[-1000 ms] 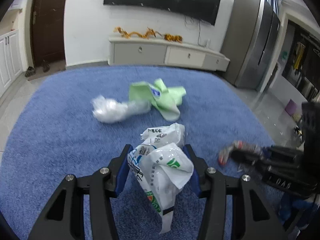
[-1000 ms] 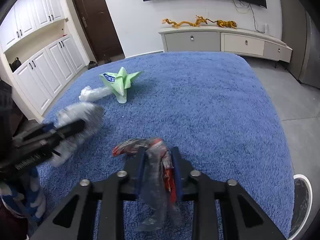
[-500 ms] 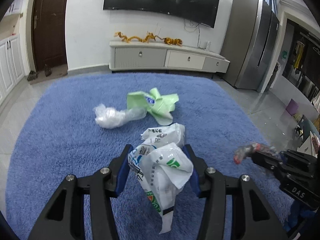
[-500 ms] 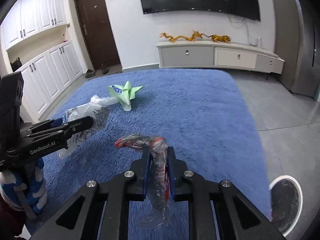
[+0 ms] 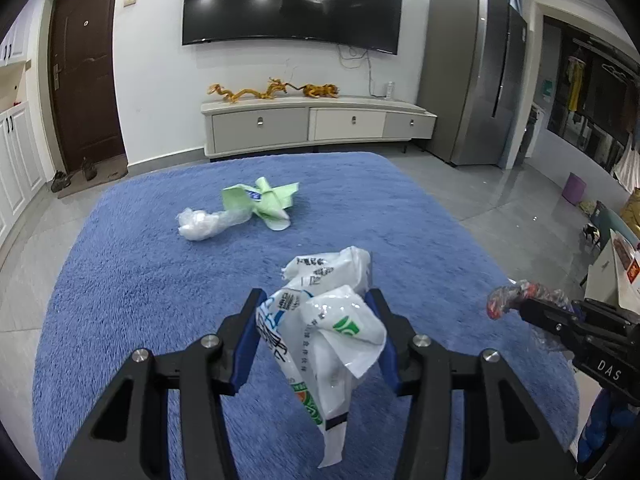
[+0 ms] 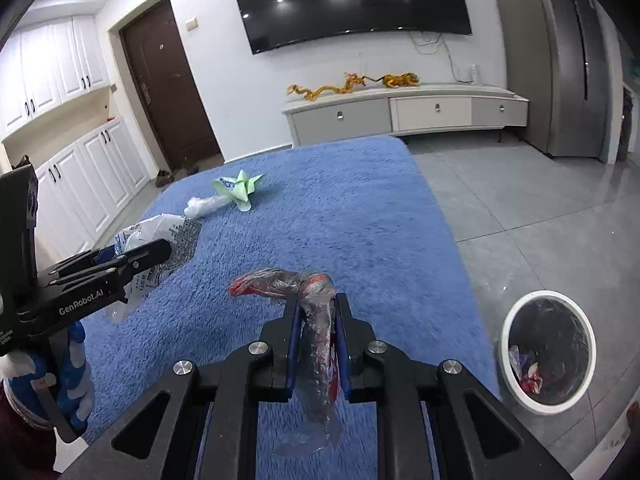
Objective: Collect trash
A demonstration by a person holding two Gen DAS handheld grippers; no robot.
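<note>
My left gripper (image 5: 316,300) is shut on a crumpled white plastic bag (image 5: 328,320) with green and blue print, held above the blue rug (image 5: 140,280). My right gripper (image 6: 316,304) is shut on a twisted red and clear wrapper (image 6: 316,320), also above the rug. A green wrapper (image 5: 260,202) and a clear crumpled bag (image 5: 202,224) lie together on the far part of the rug. A white-rimmed trash bin (image 6: 548,354) with a dark liner and some trash inside stands on the grey floor to the right of the rug. The right gripper with its wrapper shows at the right of the left wrist view (image 5: 516,304).
A low TV cabinet (image 5: 316,124) stands against the far wall under a wall TV. A tall grey fridge (image 5: 476,80) is at the right. White cupboards (image 6: 80,168) and a brown door (image 6: 168,92) are at the left. Grey tile floor (image 6: 540,208) surrounds the rug.
Both grippers have risen and pulled back from the rug with their trash held. The right gripper has turned right, bringing the trash bin further into view.
</note>
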